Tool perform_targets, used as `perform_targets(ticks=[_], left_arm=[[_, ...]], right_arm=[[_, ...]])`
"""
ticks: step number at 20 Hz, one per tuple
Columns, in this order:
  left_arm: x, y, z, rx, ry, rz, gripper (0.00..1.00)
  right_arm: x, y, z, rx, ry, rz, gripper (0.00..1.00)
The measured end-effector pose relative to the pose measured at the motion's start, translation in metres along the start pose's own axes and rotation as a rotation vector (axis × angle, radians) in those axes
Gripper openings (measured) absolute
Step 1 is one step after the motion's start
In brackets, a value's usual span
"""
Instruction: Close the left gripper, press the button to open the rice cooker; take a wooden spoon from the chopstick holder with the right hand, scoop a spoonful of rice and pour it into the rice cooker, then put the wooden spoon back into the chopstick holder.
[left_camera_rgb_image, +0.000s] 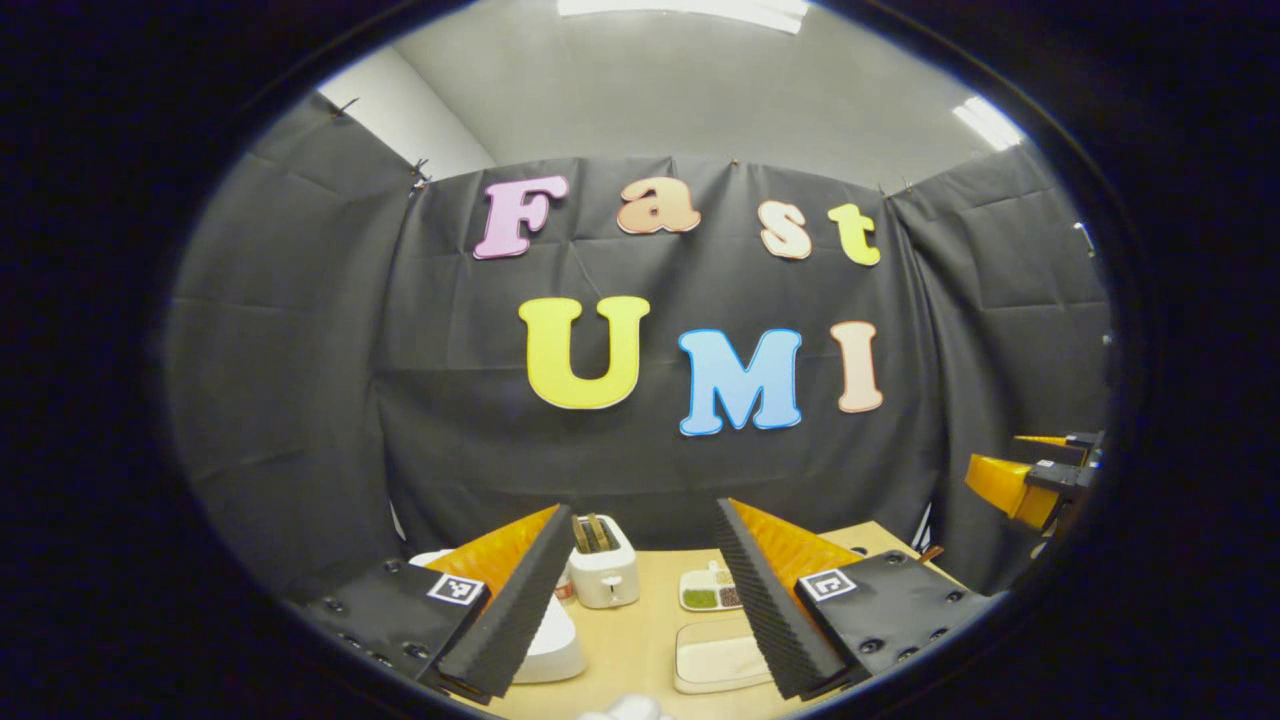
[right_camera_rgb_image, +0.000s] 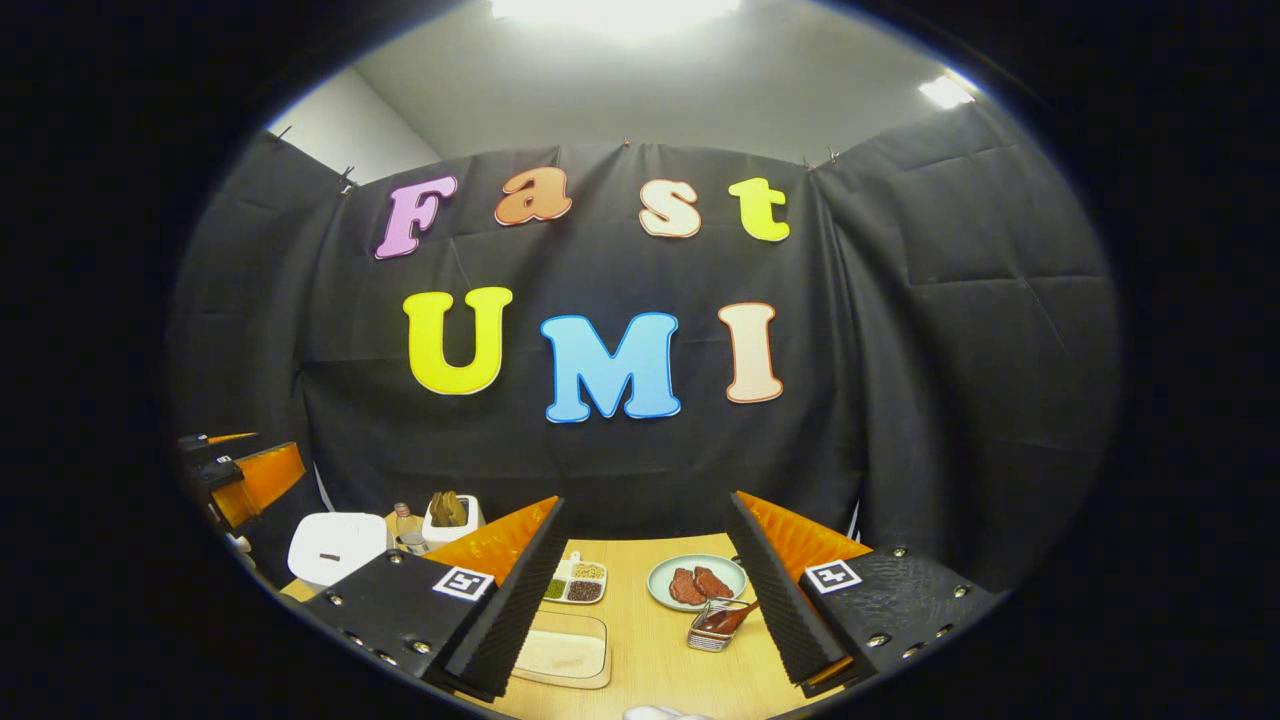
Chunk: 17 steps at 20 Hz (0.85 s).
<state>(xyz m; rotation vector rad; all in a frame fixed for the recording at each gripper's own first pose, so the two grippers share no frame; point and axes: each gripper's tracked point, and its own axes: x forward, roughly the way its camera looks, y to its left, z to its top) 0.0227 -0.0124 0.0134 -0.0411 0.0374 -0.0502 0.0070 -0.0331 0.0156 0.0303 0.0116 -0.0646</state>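
In the left gripper view the rice cooker (left_camera_rgb_image: 550, 640) sits mostly behind the left gripper's (left_camera_rgb_image: 640, 600) near finger, so its lid button cannot be made out. The rice tray (left_camera_rgb_image: 715, 655) is partly covered by the other finger. A white shape (left_camera_rgb_image: 625, 708) at the bottom edge is cut off (what it is cannot be told). The right gripper (left_camera_rgb_image: 1035, 470) is clipped by the view's rim. In the right gripper view the chopstick holder (right_camera_rgb_image: 718, 625) is half hidden by a finger, its contents too small to tell

L claw (left_camera_rgb_image: 640, 590) open, rice cooker (left_camera_rgb_image: 550, 640) shut
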Motion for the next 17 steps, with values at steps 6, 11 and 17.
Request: perform_targets(ticks=[6,11,17], left_arm=[[-0.001,0.005,0.001,-0.003,0.008,0.017,0.99],[-0.004,0.007,0.004,-0.002,0.004,0.021,0.99],[-0.004,0.01,0.002,-0.004,0.002,0.02,0.99]], right_arm=[[-0.001,0.002,0.001,0.001,0.003,0.012,0.97],[-0.004,0.0,0.002,0.008,-0.003,0.003,0.97],[-0.006,0.001,0.004,0.014,-0.01,0.0,0.97]])
